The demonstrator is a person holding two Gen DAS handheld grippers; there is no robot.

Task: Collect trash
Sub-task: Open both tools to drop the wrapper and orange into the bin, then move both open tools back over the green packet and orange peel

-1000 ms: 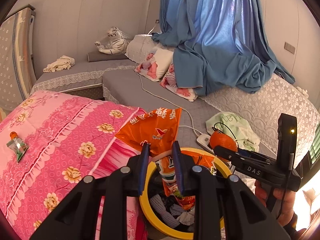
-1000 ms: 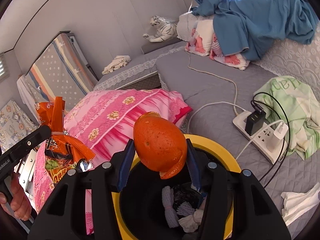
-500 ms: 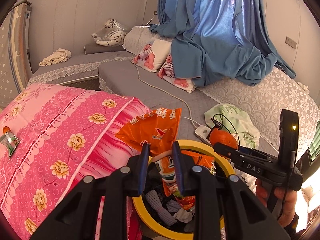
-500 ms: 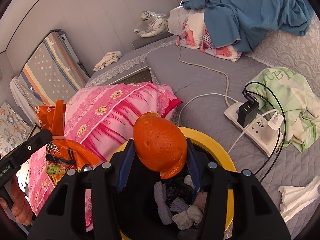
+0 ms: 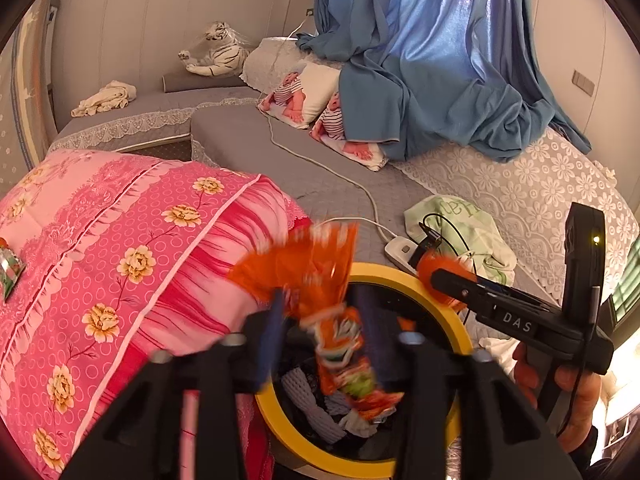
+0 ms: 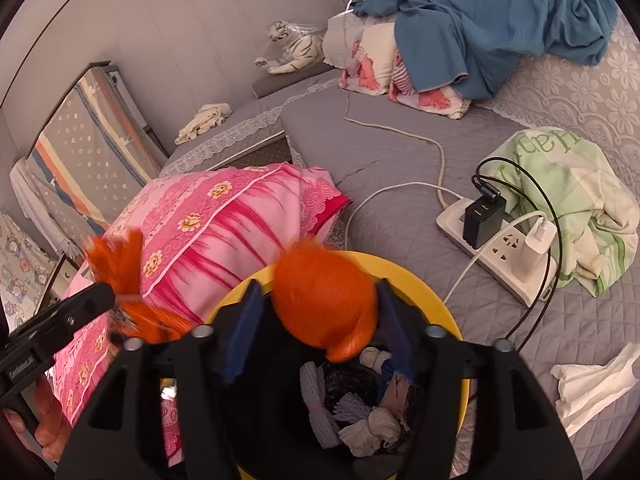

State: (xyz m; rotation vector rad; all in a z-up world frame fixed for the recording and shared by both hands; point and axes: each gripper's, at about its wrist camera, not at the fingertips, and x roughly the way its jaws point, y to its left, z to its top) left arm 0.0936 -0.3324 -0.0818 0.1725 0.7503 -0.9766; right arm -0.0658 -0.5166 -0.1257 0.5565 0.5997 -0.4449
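A: Over the yellow-rimmed trash bin [image 5: 412, 280], both grippers hang at once. The left gripper [image 5: 320, 330] has just been opening its jaws; the orange snack wrapper [image 5: 316, 280] sits blurred between them, and the pads no longer look pressed on it. Its lower end already dips inside the rim.

B: Same on the other side. The right gripper [image 6: 316, 320] has also just been opening, with the orange peel [image 6: 326, 300] between its fingers, smeared by motion, apparently slipping free above the bin's mouth. The bin already holds white foam netting and crumpled tissue [image 6: 368, 432].

A: Risks, as judged from here: the wrapper is light and broad, its upper half fans out toward the pink floral quilt [image 5: 120, 240], so it could catch the rim and tip out onto the bedding. The peel hangs near the far edge of the opening; a bounce off the rim would send it toward the power strip [image 6: 496, 248] and its cables.

B: Two grippers crowd one opening, too; they could knock each other or nudge the bin.

A: Surface: a grey quilted bed cover [image 6: 400, 152], soft, so the bin may stand unsteadily. A white tissue [image 6: 588, 384] lies beside the bin, uncollected, and a small green packet [image 5: 10, 272] rests on the quilt.

B: Room: blue curtain [image 5: 420, 60] draped onto the bed, baby-print pillows, a plush white tiger [image 5: 216, 50] by the wall, a green-and-white cloth [image 6: 568, 200] behind the power strip.
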